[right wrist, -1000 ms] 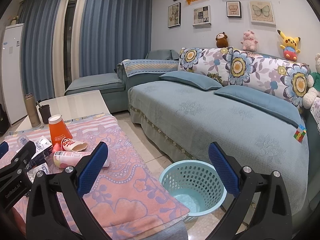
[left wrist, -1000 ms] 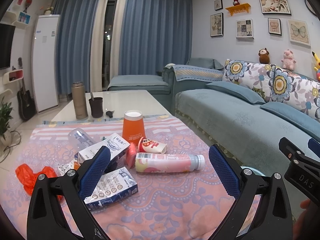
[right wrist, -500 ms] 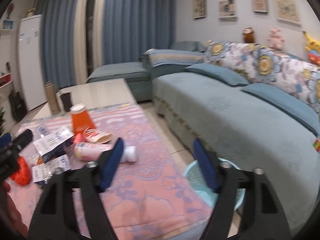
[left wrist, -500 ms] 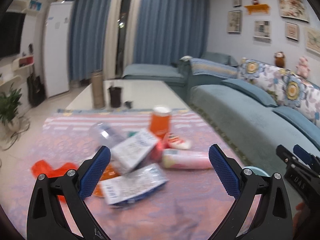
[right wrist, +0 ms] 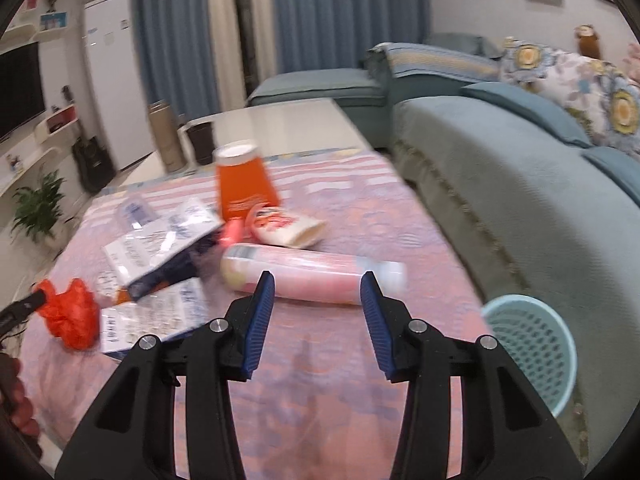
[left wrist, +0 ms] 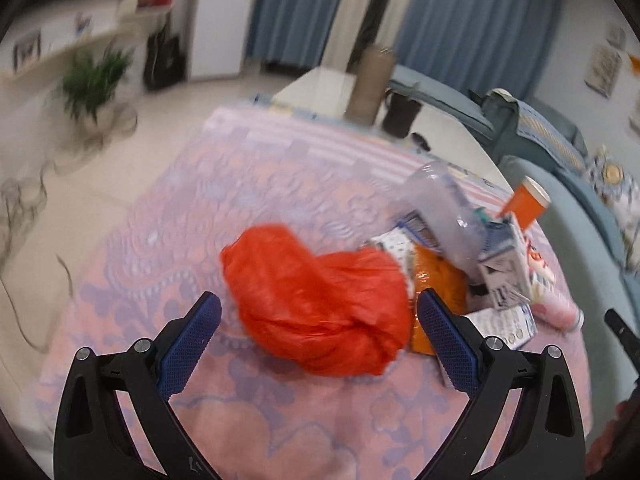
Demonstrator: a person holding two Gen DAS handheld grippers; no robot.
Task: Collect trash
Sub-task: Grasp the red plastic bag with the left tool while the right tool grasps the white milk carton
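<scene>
A crumpled red plastic bag (left wrist: pixel 320 300) lies on the pink patterned tablecloth (left wrist: pixel 168 232), just ahead of and between the fingers of my open left gripper (left wrist: pixel 316 336); the bag also shows in the right wrist view (right wrist: pixel 70 312). My open right gripper (right wrist: pixel 318 316) sits just short of a pink bottle (right wrist: pixel 304 276) lying on its side. Behind it are a small red-and-white cup (right wrist: pixel 284 226), an upturned orange cup (right wrist: pixel 242 184), white-and-blue cartons (right wrist: pixel 160 248) and a clear plastic bottle (left wrist: pixel 444 204). A light blue mesh basket (right wrist: pixel 532 352) stands on the floor right of the table.
A tan thermos (right wrist: pixel 166 136) and a dark mug (right wrist: pixel 200 142) stand on the bare white far end of the table. A blue sofa (right wrist: pixel 520 184) runs along the right. A plant (left wrist: pixel 94 80) and cables lie on the floor to the left.
Both grippers have dropped toward the table. The left swung left and down over the red bag. The right swung left onto the pink bottle and its jaws narrowed but stay open.
</scene>
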